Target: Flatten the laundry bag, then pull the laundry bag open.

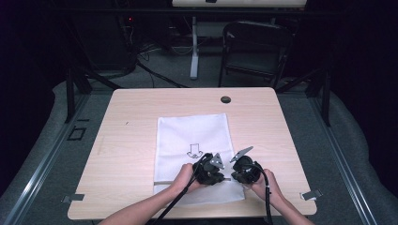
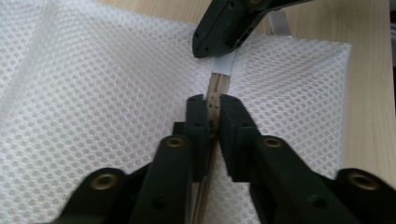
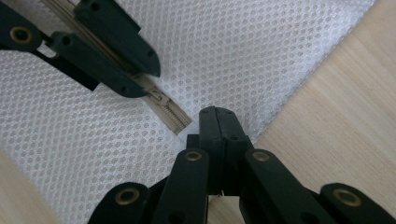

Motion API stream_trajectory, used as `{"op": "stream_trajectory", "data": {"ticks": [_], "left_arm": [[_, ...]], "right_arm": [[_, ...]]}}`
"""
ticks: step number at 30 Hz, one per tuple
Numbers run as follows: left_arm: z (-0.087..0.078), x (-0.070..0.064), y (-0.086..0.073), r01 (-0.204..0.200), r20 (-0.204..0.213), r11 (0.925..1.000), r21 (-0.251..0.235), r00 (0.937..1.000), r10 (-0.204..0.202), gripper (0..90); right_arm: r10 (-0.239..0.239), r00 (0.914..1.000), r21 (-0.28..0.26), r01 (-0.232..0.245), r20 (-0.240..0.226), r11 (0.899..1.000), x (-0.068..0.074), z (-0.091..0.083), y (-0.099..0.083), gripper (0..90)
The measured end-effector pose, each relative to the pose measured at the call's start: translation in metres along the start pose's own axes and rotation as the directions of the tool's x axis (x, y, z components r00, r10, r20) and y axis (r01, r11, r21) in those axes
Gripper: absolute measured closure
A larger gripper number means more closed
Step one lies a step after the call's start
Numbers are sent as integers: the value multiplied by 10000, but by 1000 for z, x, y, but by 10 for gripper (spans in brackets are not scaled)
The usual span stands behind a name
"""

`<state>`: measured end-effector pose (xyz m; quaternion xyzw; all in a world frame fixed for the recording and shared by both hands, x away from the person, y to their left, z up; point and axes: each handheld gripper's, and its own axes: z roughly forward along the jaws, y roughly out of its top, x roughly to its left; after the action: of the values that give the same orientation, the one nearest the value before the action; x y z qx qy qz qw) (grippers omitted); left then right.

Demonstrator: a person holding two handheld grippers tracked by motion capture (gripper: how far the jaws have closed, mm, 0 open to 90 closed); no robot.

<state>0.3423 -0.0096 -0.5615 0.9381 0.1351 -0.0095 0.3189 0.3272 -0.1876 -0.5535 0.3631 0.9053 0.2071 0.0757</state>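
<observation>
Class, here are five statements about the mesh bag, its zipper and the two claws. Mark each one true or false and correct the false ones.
1. The left claw grips the zipper. True.
2. The mesh bag is black. False: it is white.
3. The right claw stands wide open. False: its jaws are shut together at the bag's edge.
4. The bag lies on a wooden table. True.
5. An arrow is printed on the bag. True.
</observation>
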Motion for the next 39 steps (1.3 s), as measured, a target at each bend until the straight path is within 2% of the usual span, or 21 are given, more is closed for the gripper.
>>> {"op": "stream_trajectory", "data": {"ticks": [1,3,4,6,8,9,13,15,16,17,18,23,26,27,28,30,31,32,34,36,39], "left_arm": [[0,3,-1,163,257,9998,78,9995,-165,757],[1,5,-1,314,509,9995,82,9982,-318,705],[2,6,-1,275,527,9996,57,9982,-278,705],[2,6,-1,261,515,9996,74,9983,-265,710],[4,6,-1,294,599,9995,69,9978,-298,769],[5,5,-1,292,574,9995,103,9979,-297,806],[3,2,1,77,360,9996,280,9993,-87,816],[2,3,1,26,424,9999,139,9991,-32,818],[1,2,1,-43,292,9998,209,9996,37,819],[0,2,1,-41,287,9998,181,9996,36,871],[-1,3,0,27,399,10000,63,9992,-29,872],[-1,3,0,71,277,9998,186,9996,-76,868],[-1,5,-1,125,505,9999,97,9986,-130,855],[-1,5,-1,125,505,9999,97,9986,-130,816],[2,6,-1,285,614,9994,184,9977,-296,774],[5,4,1,209,776,9996,168,9967,-222,724],[6,1,3,16,581,9994,333,9983,-36,709],[7,1,3,1,570,9997,249,9984,-15,710],[7,2,3,50,600,9998,209,9982,-63,730],[7,4,2,118,592,9997,212,9982,-130,801],[6,4,2,150,562,9995,266,9983,-165,815]], "right_arm": [[-30,10000,28,30,51,10000,0,0,0,900],[119,9999,-216,-119,-37,9997,2,1,0,900],[-83,9998,20,83,207,10000,2,0,0,900],[-88,9998,36,88,182,10000,2,0,0,900],[-79,9997,24,79,236,10000,2,0,0,900],[-42,9997,-5,42,258,10000,3,0,0,900],[-12,9997,30,11,264,10000,3,0,0,900],[-20,9997,48,19,228,10000,2,0,0,900],[211,9998,-220,-210,36,9995,2,1,-1,900],[105,9998,-103,-103,139,9999,1,1,-1,900],[96,9999,-102,-94,143,9999,1,1,-1,900],[138,9998,-66,-137,123,9999,1,0,-1,900],[85,9999,-71,-84,146,9999,1,0,-1,900],[85,9999,-71,-84,146,9999,1,0,-1,900],[254,9997,-167,-253,39,9995,0,0,-2,900],[263,9996,-181,-262,84,9995,1,0,-2,900],[139,9997,-27,-138,190,9999,1,0,-2,900],[299,9994,-213,-295,182,9993,2,1,-2,900],[137,9997,-23,-137,198,9999,1,-1,-2,900],[390,9992,-358,-389,20,9986,2,1,-3,900],[217,9997,-158,-216,90,9996,1,0,-2,900]]}}
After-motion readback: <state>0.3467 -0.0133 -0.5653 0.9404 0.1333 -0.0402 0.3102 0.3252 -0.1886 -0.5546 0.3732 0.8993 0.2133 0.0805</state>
